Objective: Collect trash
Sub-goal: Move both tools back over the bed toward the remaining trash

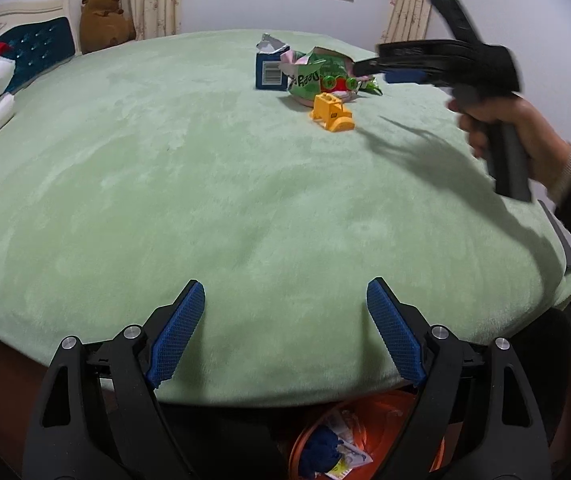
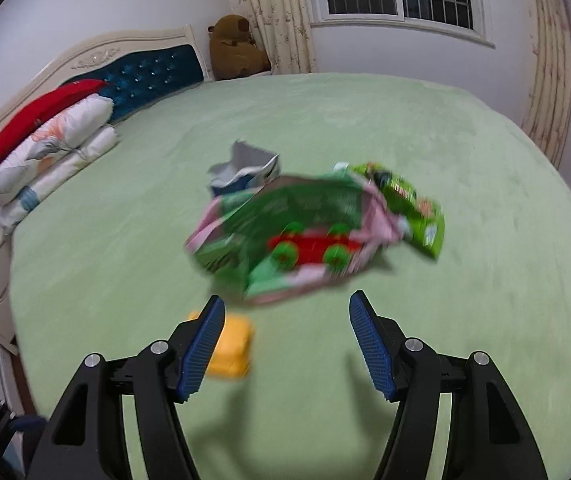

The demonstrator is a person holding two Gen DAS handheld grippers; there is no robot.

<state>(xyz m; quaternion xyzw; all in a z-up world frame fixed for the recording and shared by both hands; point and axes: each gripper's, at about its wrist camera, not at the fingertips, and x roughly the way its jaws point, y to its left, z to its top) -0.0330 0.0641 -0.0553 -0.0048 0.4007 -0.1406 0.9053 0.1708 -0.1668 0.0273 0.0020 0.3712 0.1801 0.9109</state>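
Observation:
A heap of trash lies far out on the green blanket (image 1: 205, 184): a torn blue carton (image 1: 271, 74), a crumpled green-and-pink snack bag (image 1: 309, 80) and a lime wrapper (image 2: 413, 204). A red toy car with green wheels (image 2: 313, 246) rests on the bag (image 2: 285, 208), and the carton (image 2: 241, 176) stands behind it. A yellow toy (image 1: 331, 114) sits just in front of the heap. My right gripper (image 2: 287, 297) hovers open and empty just short of the bag, above the yellow toy (image 2: 233, 350). My left gripper (image 1: 285, 282) is open and empty over the bed's near edge.
An orange bin (image 1: 389, 412) holding several wrappers stands on the floor below the bed's near edge. A hand (image 1: 509, 132) holds the right gripper (image 1: 381, 72) at the right. Pillows (image 2: 53, 148), a blue headboard (image 2: 149, 76) and a brown plush bear (image 2: 233, 48) are at the bed's far left.

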